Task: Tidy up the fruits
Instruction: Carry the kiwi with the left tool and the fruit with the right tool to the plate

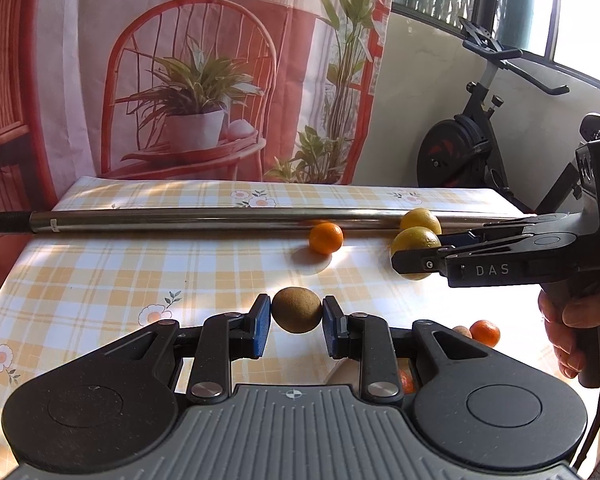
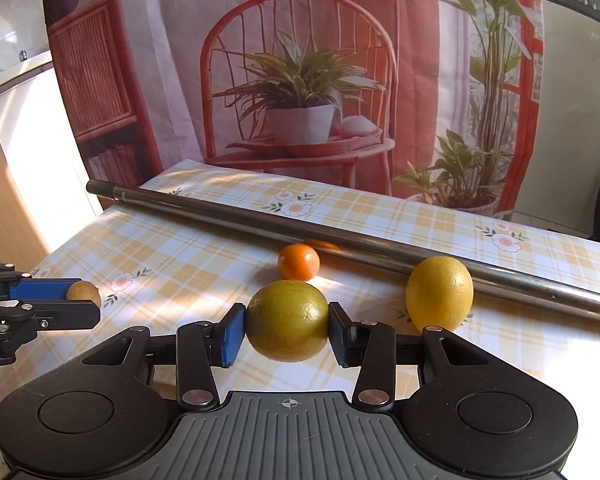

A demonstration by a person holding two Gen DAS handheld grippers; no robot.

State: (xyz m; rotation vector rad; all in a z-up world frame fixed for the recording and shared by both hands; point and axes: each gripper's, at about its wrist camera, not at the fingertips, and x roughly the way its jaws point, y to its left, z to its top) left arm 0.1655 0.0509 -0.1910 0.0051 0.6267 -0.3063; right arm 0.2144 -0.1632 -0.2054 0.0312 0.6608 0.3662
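We grip a brown kiwi [image 1: 297, 310] with our left gripper [image 1: 296, 322], its blue pads closed on the fruit's sides, lifted above the checked tablecloth [image 1: 100, 280]. Our right gripper [image 2: 287, 326] is clamped the same way on a greenish-yellow citrus [image 2: 287, 321]. At two o'clock from that fruit a yellow lemon [image 2: 439, 293] rests against a long metal pole [image 2: 260, 224] lying across the table; a small mandarin [image 2: 299, 262] sits at twelve o'clock, just before the pole. In the left view another mandarin [image 1: 485, 332] shows at three o'clock, and more fruit beneath the linkage is too hidden to identify.
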